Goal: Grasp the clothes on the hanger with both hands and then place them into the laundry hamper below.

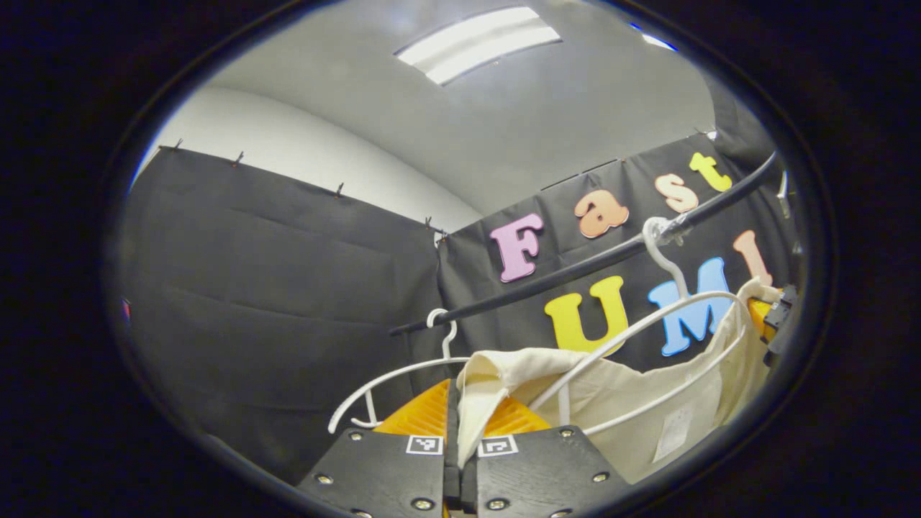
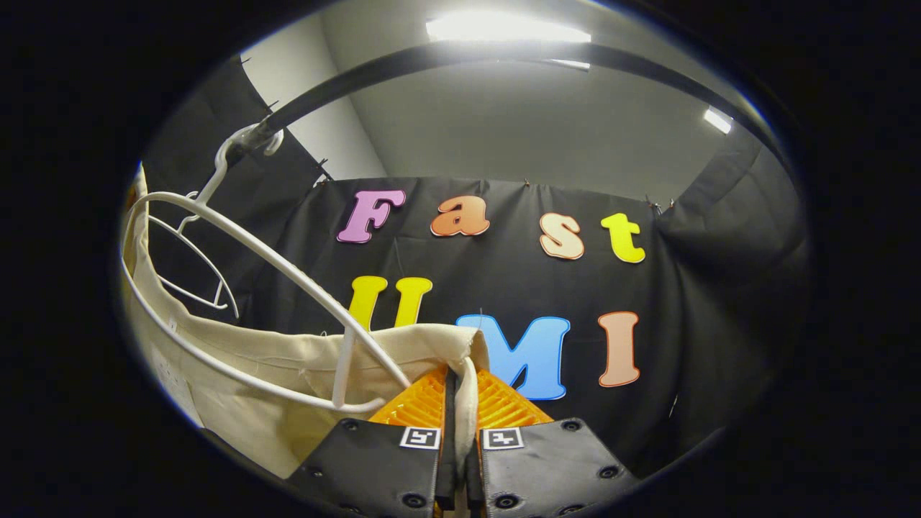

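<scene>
Your left gripper (image 1: 460,424) has its orange fingers (image 1: 421,414) drawn together on a fold of the cream garment (image 1: 626,403); the cloth runs down between them, pinched at what looks like one shoulder edge. Your right gripper (image 2: 460,406) is closed the same way on the opposite edge of the cream garment (image 2: 288,360), with a strip of fabric squeezed between its ribbed orange fingers (image 2: 504,403).

The garment hangs on a white plastic hanger (image 1: 647,338), whose hook sits over the black clothes rail (image 1: 575,270). In the right gripper view the same white plastic hanger (image 2: 288,280) curves up to its hook on the black clothes rail (image 2: 504,54), which arcs across the top under a ceiling light (image 2: 504,29). A second white hanger (image 1: 403,381), bare, hangs farther along the rail in the left gripper view, and shows behind the garment as a second white hanger (image 2: 194,273) in the right gripper view.

The garment's lower part is cut off at the edge of both views, so you cannot tell its full shape. It is plain, unbleached-looking cloth with a pale label (image 1: 673,432) sewn inside. At the far right of the left gripper view, a bit of orange and black, seemingly the other gripper (image 1: 770,316), sits at the garment's far edge, mostly cut off.
</scene>
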Available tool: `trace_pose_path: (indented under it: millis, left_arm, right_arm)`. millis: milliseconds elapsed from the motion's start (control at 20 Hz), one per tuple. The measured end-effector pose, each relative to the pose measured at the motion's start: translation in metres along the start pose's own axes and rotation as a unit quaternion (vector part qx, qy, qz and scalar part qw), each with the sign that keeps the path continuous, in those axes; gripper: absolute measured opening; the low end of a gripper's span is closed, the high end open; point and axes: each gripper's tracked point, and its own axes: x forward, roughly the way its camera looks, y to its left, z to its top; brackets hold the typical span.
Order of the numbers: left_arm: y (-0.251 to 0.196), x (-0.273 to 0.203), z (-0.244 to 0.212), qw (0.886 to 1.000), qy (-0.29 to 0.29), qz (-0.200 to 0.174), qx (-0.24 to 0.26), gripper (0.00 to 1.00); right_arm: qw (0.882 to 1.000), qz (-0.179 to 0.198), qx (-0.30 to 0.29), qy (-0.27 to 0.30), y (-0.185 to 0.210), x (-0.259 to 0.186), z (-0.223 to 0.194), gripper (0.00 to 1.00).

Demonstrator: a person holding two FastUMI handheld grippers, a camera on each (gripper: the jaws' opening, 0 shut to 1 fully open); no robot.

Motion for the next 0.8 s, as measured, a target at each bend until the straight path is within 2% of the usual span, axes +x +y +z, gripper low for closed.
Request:
trace_pose_path:
  millis: [50,100,350,400,450,550,600,800]
  left_arm:
    - [0.001,0.001,-0.002,1.0,-0.001,0.0,-0.002,0.02]
    - [0.001,-0.003,-0.003,1.0,-0.001,0.0,-0.002,0.02]
    - [-0.005,0.003,-0.015,1.0,0.008,0.0,-0.011,0.02]
    - [-0.006,0.004,-0.017,1.0,0.008,0.0,-0.012,0.02]
    - [-0.005,0.006,-0.021,1.0,0.011,0.002,-0.01,0.02]
    - [-0.004,0.006,-0.027,1.0,0.02,0.0,-0.02,0.02]
    - [-0.002,0.006,-0.029,0.999,0.022,0.003,-0.029,0.02]
    - [0.01,-0.001,-0.045,0.999,0.036,0.014,-0.027,0.02]
  right_arm:
    - [1.0,0.004,0.003,0.005,-0.002,0.0,-0.005,0.07]
    - [1.0,0.009,0.006,0.012,0.001,-0.003,-0.009,0.04]
    - [0.998,0.044,0.025,0.047,0.013,0.002,-0.039,0.04]
    - [0.997,0.046,0.029,0.05,0.015,0.002,-0.041,0.0]
    - [0.996,0.052,0.03,0.06,0.019,0.002,-0.047,0.04]
    - [0.994,0.066,0.025,0.078,0.029,0.001,-0.06,0.01]
    - [0.993,0.073,0.024,0.084,0.033,-0.002,-0.066,0.04]
    - [0.992,0.087,0.015,0.085,0.047,-0.019,-0.075,0.04]
